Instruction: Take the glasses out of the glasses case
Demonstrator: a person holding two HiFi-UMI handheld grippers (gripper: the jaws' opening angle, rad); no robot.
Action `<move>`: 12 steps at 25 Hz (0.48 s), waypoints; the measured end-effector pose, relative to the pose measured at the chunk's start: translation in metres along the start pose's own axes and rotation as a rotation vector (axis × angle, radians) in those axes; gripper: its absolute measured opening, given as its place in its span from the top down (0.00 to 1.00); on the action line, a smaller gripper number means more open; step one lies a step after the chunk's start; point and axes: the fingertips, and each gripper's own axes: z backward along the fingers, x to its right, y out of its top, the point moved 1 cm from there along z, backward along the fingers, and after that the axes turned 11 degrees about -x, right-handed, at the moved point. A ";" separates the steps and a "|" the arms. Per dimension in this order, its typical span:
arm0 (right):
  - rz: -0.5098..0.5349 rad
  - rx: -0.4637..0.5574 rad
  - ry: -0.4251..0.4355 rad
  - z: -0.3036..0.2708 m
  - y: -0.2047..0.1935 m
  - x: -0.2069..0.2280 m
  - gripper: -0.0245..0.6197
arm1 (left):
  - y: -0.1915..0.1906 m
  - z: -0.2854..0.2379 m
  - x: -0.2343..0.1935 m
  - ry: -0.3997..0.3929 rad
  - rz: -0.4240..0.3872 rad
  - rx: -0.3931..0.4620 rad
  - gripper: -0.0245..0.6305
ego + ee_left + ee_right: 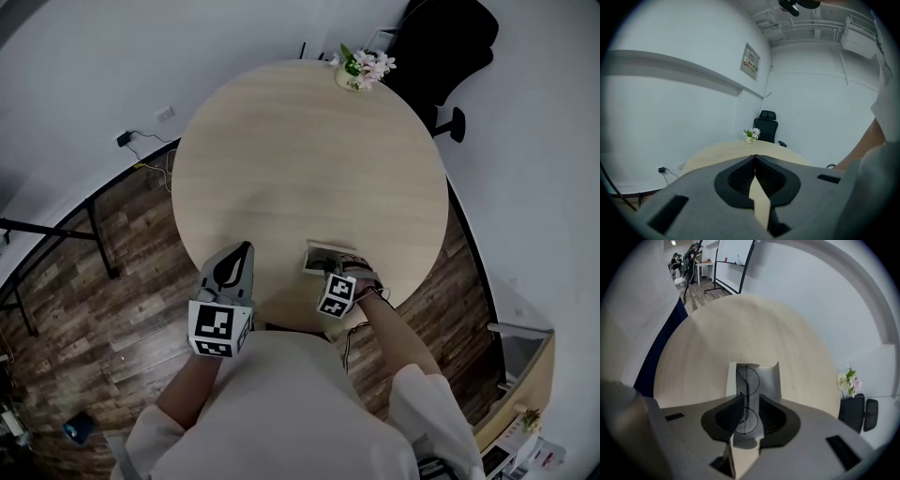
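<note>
Currently at the reach-in step. The open pale grey hard-shell glasses case [771, 380] lies flat near the near edge of the round light-wood desk [740, 324], a little to the person's right of its middle. The thin black wire-rimmed glasses with round lenses [750, 377] lie inside the case, not yet lifted.

The right gripper [751, 396] points steeply down over the case. Its fingers [731, 412] stand at a narrow gap, one on each side of the frame about where the bridge joins the two lenses. The wire sits between the pads, and I see no firm pinch on it.

The left gripper [755, 157] hangs over the desk's near edge, left of the case and apart from it. Its tips meet and it carries nothing.

Judgement: the grasp is set up but not made. The next move calls for closing gently on the thin wire near the bridge, keeping off the lenses, then lifting straight up clear of the case walls. The case may drag along with the glasses, so the idle left gripper could pin its rim.
</note>
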 end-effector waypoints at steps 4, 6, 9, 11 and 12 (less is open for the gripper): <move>0.034 -0.022 0.014 -0.007 0.000 -0.002 0.81 | -0.004 0.000 -0.007 0.009 0.012 -0.007 0.96; 0.039 -0.032 0.018 -0.010 0.000 -0.002 0.81 | -0.005 0.001 -0.007 0.003 0.019 -0.010 0.96; 0.030 -0.039 0.045 -0.013 0.002 0.000 0.81 | -0.006 0.000 -0.007 -0.003 0.017 -0.011 0.96; 0.021 -0.038 0.065 -0.015 0.002 0.001 0.82 | -0.007 0.000 -0.007 -0.006 0.016 -0.013 0.96; 0.018 -0.037 0.073 -0.016 0.002 0.001 0.82 | -0.008 0.000 -0.007 -0.007 0.017 -0.015 0.96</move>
